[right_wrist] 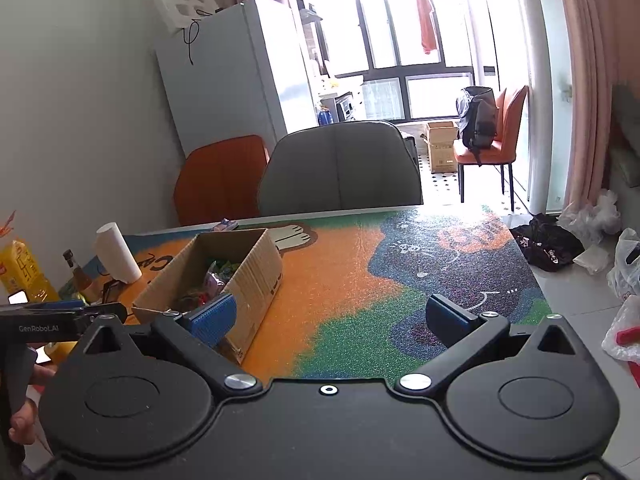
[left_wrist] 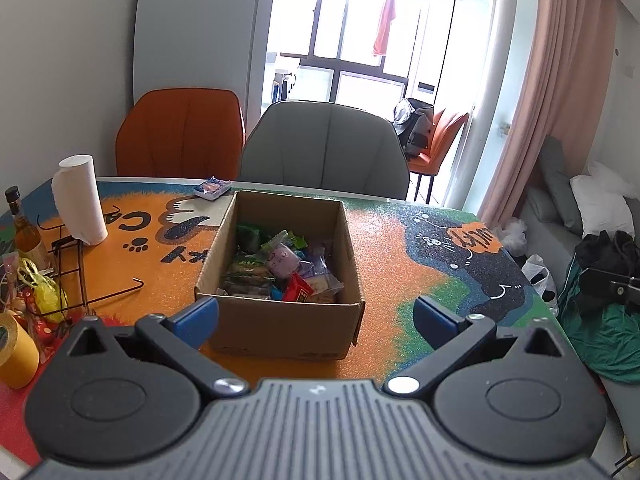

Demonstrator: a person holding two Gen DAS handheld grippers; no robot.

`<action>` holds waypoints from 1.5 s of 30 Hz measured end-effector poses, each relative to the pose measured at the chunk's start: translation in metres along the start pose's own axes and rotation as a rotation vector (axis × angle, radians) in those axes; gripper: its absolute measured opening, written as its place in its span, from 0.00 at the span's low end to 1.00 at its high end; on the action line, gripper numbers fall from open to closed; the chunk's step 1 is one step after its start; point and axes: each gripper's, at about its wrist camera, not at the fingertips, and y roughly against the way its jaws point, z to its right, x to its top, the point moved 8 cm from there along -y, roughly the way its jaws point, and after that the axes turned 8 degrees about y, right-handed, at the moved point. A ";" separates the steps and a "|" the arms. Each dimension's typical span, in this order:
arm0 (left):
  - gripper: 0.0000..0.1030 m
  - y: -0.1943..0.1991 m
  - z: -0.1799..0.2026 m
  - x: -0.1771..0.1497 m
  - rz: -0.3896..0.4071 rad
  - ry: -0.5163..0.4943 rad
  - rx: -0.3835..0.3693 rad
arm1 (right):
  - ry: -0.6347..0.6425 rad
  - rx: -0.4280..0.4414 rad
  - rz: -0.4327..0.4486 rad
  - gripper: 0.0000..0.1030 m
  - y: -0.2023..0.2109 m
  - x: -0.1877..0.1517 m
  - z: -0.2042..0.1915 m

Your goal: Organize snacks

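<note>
An open cardboard box [left_wrist: 280, 322] stands on the colourful table mat [left_wrist: 400, 264], holding several wrapped snacks [left_wrist: 280, 264]. My left gripper [left_wrist: 316, 318] is open just in front of the box's near wall, nothing between its blue pads. One small blue snack packet [left_wrist: 212, 188] lies on the mat beyond the box's far left corner. In the right wrist view the same box [right_wrist: 256, 272] sits to the left, and my right gripper [right_wrist: 332, 316] hangs open over bare mat [right_wrist: 360, 272] beside it. The left gripper's body [right_wrist: 48, 320] shows at that view's left edge, held by a hand [right_wrist: 24, 420].
A paper towel roll [left_wrist: 78, 200], a bottle [left_wrist: 24, 232], a wire rack [left_wrist: 80, 276], tape roll [left_wrist: 16, 352] and bagged items crowd the table's left side. A grey chair [left_wrist: 324, 152] and orange chair [left_wrist: 180, 132] stand behind the table. Clothes and bags lie on the floor at right.
</note>
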 end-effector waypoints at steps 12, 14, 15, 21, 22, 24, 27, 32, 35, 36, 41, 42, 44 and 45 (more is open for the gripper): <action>1.00 0.000 -0.002 -0.001 -0.006 -0.004 0.006 | 0.011 0.003 -0.006 1.00 0.002 0.001 -0.001; 1.00 0.000 -0.002 -0.001 -0.007 -0.004 0.006 | 0.011 0.004 -0.006 1.00 0.002 0.001 -0.001; 1.00 0.000 -0.002 -0.001 -0.007 -0.004 0.006 | 0.012 0.005 -0.006 1.00 0.002 0.001 0.000; 1.00 0.000 -0.001 -0.004 -0.011 -0.010 0.006 | 0.012 0.003 -0.013 1.00 0.000 0.000 0.000; 1.00 0.000 -0.001 -0.004 -0.012 -0.010 0.005 | 0.014 0.003 -0.012 1.00 0.000 0.001 -0.001; 1.00 -0.001 -0.001 -0.004 -0.013 -0.010 0.006 | 0.017 0.006 -0.011 1.00 -0.001 0.002 -0.003; 1.00 -0.001 0.000 -0.005 -0.014 -0.013 0.006 | 0.021 0.007 -0.013 1.00 -0.001 0.001 -0.003; 1.00 -0.003 0.000 -0.006 -0.020 -0.016 0.004 | 0.026 0.006 -0.020 1.00 -0.002 0.001 -0.003; 1.00 -0.003 0.000 -0.007 -0.024 -0.014 0.004 | 0.025 0.003 -0.024 1.00 -0.003 0.001 -0.003; 1.00 -0.004 0.001 -0.006 -0.024 -0.015 0.003 | 0.026 0.003 -0.025 1.00 -0.003 0.001 -0.003; 1.00 -0.005 0.002 -0.008 -0.029 -0.017 -0.002 | 0.036 -0.005 -0.030 1.00 -0.003 0.000 -0.004; 1.00 -0.005 0.002 -0.008 -0.030 -0.017 -0.002 | 0.036 -0.007 -0.032 1.00 -0.003 0.000 -0.004; 1.00 -0.005 0.002 -0.009 -0.033 -0.017 -0.004 | 0.037 -0.011 -0.035 1.00 -0.003 -0.001 -0.003; 1.00 -0.006 0.002 -0.010 -0.034 -0.017 -0.006 | 0.037 -0.013 -0.035 1.00 -0.003 -0.002 -0.002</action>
